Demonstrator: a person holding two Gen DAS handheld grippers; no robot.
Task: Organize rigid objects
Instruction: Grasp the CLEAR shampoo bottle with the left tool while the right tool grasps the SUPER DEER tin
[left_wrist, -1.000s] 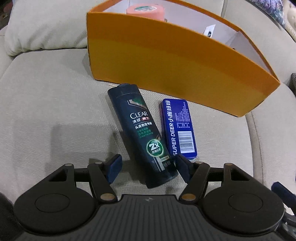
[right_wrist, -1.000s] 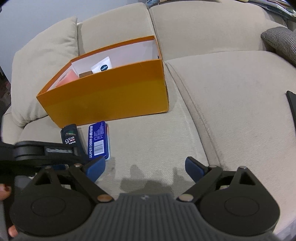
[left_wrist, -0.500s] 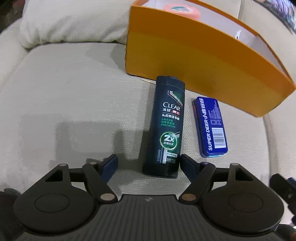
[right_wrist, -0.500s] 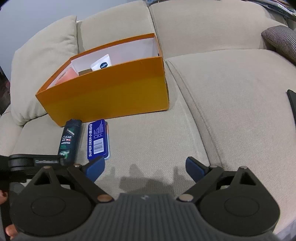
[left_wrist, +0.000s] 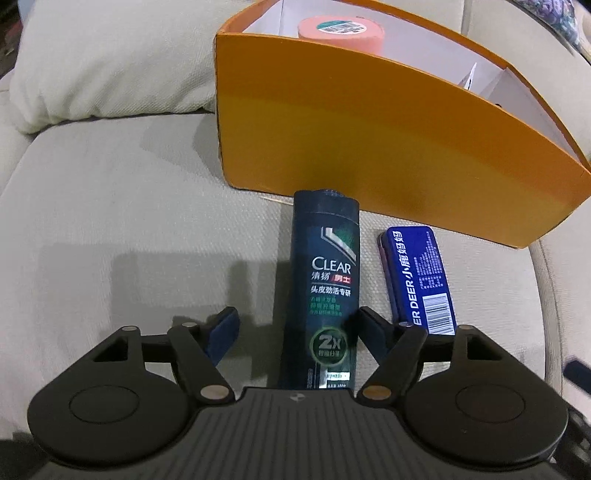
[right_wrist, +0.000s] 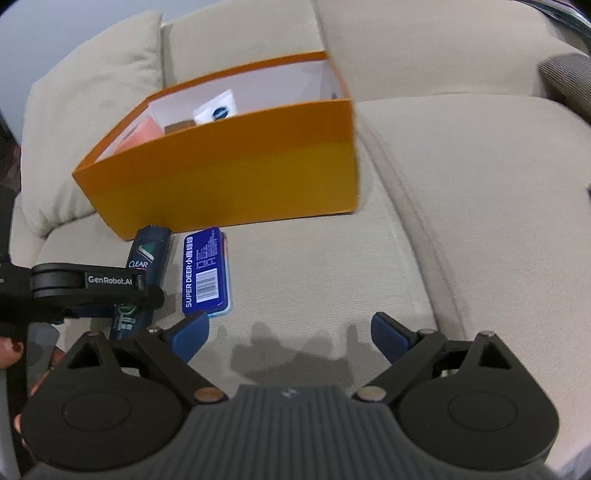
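Beige sofa cushions (left_wrist: 110, 229) carry everything we work on, with the orange box (left_wrist: 369, 147) as our landmark. From the left wrist view, the dark shampoo bottle (left_wrist: 325, 280) lies flat, its cap end just in front of the box's near wall, and the blue tin (left_wrist: 421, 280) lies beside it. Our left hand-held gripper (left_wrist: 301, 328) is opening, the bottle's base between its pads, not yet pressed. We judge the grasp is being lined up; next we must close on the bottle.

From the right wrist view, our right hand-held gripper (right_wrist: 290, 328) stands wide and empty over bare cushion, with the tin just ahead of its left pad.
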